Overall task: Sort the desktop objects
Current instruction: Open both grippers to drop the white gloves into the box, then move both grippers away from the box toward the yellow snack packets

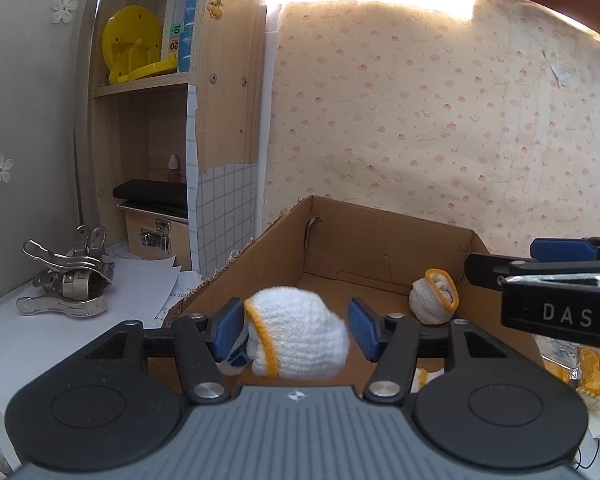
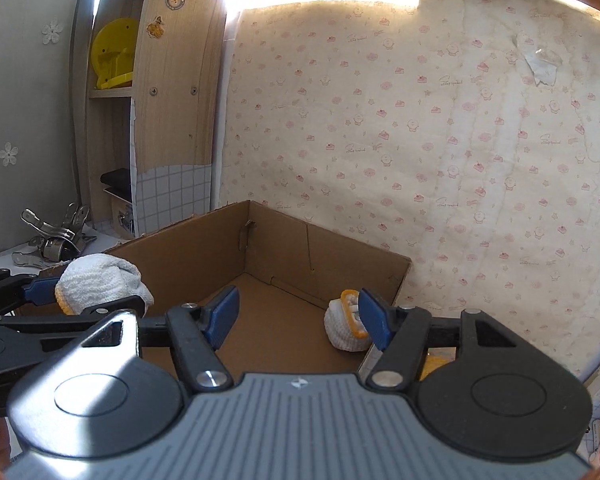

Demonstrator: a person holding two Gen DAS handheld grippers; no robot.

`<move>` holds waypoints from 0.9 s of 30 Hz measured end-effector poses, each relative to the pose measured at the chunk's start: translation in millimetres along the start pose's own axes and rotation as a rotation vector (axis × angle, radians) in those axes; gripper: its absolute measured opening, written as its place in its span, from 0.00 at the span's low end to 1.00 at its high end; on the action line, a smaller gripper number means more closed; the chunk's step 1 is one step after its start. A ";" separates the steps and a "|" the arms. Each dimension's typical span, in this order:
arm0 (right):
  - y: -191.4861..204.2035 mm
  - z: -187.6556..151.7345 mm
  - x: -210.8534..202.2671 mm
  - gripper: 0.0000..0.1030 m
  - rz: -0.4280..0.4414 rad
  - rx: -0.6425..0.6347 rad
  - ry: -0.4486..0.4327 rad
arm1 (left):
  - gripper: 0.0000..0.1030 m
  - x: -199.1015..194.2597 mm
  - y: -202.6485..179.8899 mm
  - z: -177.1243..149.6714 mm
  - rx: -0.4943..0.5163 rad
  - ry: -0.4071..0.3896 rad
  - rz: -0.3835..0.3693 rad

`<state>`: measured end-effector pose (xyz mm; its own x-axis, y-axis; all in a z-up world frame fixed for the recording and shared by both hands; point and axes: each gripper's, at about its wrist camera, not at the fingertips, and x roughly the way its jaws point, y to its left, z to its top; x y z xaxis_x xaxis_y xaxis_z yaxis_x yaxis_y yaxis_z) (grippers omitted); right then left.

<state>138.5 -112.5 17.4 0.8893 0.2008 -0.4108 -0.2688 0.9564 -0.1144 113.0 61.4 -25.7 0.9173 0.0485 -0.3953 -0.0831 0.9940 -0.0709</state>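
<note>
A rolled white glove ball with a yellow cuff (image 1: 300,340) sits between the fingers of my left gripper (image 1: 298,328), over the near edge of an open cardboard box (image 1: 380,240). Its left side is against the left pad (image 1: 230,328), while a gap shows at the right pad, so the jaws stand open. It looks blurred. A second glove ball (image 1: 434,298) lies on the box floor at the right. My right gripper (image 2: 300,316) is open with nothing between its fingers, and the second ball (image 2: 346,326) lies just beyond its right fingertip. The first ball (image 2: 100,280) shows at the left there.
Metal spring clips (image 1: 66,280) and loose papers (image 1: 148,280) lie left of the box. A wooden shelf unit (image 1: 148,80) behind them holds a yellow plastic part and a latched case (image 1: 156,232). Yellow packets (image 1: 596,376) lie at the right. Patterned wallpaper backs the box.
</note>
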 end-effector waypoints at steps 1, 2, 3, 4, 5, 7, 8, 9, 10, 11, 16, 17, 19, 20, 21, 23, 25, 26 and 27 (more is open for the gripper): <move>-1.0 -0.3 -1.6 0.63 -0.001 0.002 -0.002 | 0.63 -0.3 -0.9 0.3 0.002 -0.002 0.002; -1.9 -0.6 -3.1 0.63 -0.001 0.004 -0.004 | 0.67 -1.2 -1.5 0.4 0.002 -0.007 0.005; -2.7 -0.7 -4.4 0.63 -0.001 0.007 -0.006 | 0.70 -2.3 -2.0 0.5 0.001 -0.012 0.006; -3.8 -1.1 -6.4 0.63 -0.001 0.011 -0.009 | 0.71 -3.0 -2.4 0.6 0.002 -0.014 0.006; -4.5 -1.3 -7.8 0.63 -0.002 0.011 -0.011 | 0.72 -3.9 -3.4 0.9 0.002 -0.016 0.008; -6.1 -2.5 -10.3 0.63 -0.006 0.012 -0.012 | 0.73 -4.8 -4.2 1.1 0.000 -0.017 0.008; -7.2 -2.9 -11.3 0.63 -0.007 0.016 -0.013 | 0.73 -5.5 -4.7 1.2 0.001 -0.016 0.007; -8.5 -3.8 -12.9 0.63 -0.008 0.019 -0.013 | 0.73 -5.9 -5.3 1.1 0.002 -0.017 0.007; -9.7 -4.5 -14.3 0.63 -0.009 0.021 -0.013 | 0.73 -6.6 -6.0 0.8 0.005 -0.017 0.006; -11.0 -5.2 -15.8 0.63 -0.012 0.024 -0.015 | 0.73 -7.6 -6.5 0.6 0.004 -0.018 0.005; -17.5 -9.7 -27.5 0.63 -0.032 0.027 -0.022 | 0.73 -14.7 -11.8 -0.3 0.007 -0.028 -0.012; -19.5 -10.8 -29.9 0.64 -0.035 0.030 -0.024 | 0.73 -16.6 -14.0 -0.6 0.008 -0.028 -0.019; -24.0 -13.3 -34.7 0.64 -0.045 0.037 -0.027 | 0.73 -20.3 -18.4 -1.7 0.015 -0.033 -0.027; -27.3 -15.2 -37.4 0.64 -0.053 0.043 -0.027 | 0.73 -22.3 -20.6 -2.5 0.018 -0.034 -0.030; -30.4 -17.3 -40.6 0.64 -0.060 0.048 -0.028 | 0.74 -24.2 -22.9 -3.5 0.022 -0.036 -0.036; -36.6 -20.9 -47.7 0.64 -0.075 0.056 -0.033 | 0.76 -26.4 -27.2 -5.6 0.035 -0.036 -0.027; -44.9 -25.3 -57.3 0.65 -0.098 0.070 -0.039 | 0.77 -27.1 -28.4 -6.9 0.026 -0.032 -0.026; -49.2 -27.7 -62.4 0.65 -0.106 0.077 -0.044 | 0.79 -26.9 -28.9 -7.4 0.024 -0.024 -0.025; -53.7 -30.2 -66.7 0.67 -0.117 0.084 -0.047 | 0.79 -27.5 -29.4 -7.8 0.023 -0.020 -0.016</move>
<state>82.4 -183.6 23.7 0.9298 0.0947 -0.3556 -0.1319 0.9879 -0.0818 87.2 30.1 -19.9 0.9262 0.0339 -0.3756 -0.0592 0.9967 -0.0559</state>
